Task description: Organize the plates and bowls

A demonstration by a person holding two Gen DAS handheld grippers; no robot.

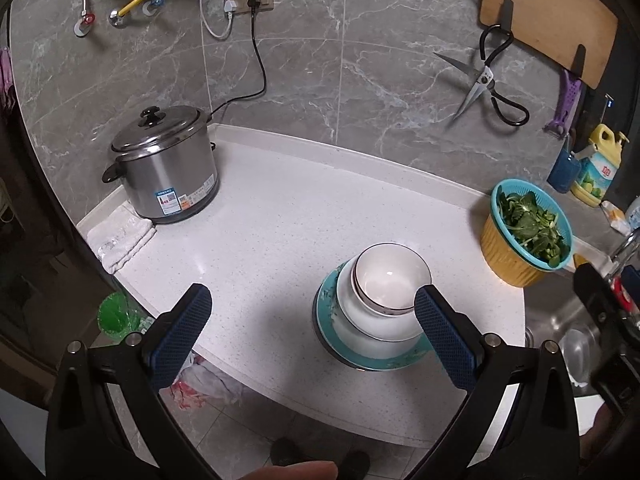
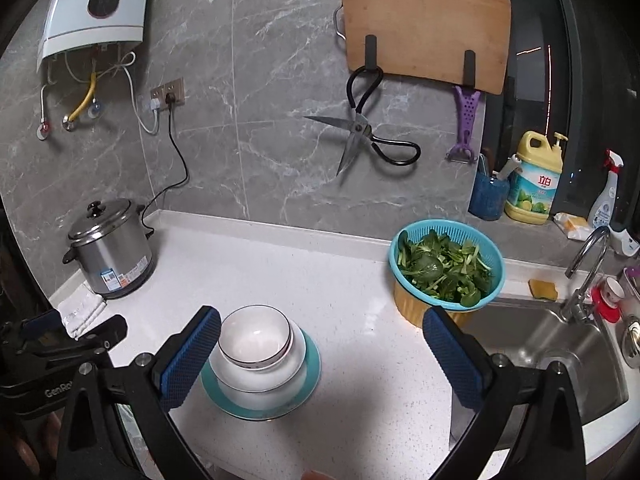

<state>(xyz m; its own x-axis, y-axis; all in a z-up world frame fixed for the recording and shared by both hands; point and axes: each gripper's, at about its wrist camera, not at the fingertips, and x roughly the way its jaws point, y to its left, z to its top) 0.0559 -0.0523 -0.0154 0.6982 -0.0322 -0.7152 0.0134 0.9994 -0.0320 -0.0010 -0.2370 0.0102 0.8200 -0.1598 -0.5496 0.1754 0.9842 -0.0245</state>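
A stack of dishes stands on the white counter (image 1: 280, 216): a teal-rimmed plate (image 1: 332, 336) at the bottom, a larger white bowl (image 1: 360, 320) on it, and a small white bowl with a dark rim (image 1: 390, 276) on top. The right wrist view shows the same teal plate (image 2: 312, 372), larger bowl (image 2: 296, 356) and small bowl (image 2: 256, 336). My left gripper (image 1: 314, 316) hangs open above the counter, its right finger just in front of the stack. My right gripper (image 2: 320, 336) is open too, with the stack beside its left finger. Neither holds anything.
A steel cooker (image 1: 166, 168) and a folded cloth (image 1: 120, 236) sit at the counter's left. A teal colander of greens (image 2: 446, 268) in a yellow bowl stands at the right, beside the sink (image 2: 552, 344) and tap (image 2: 584, 268). Scissors (image 2: 360, 136) and a cutting board (image 2: 424, 28) hang on the wall.
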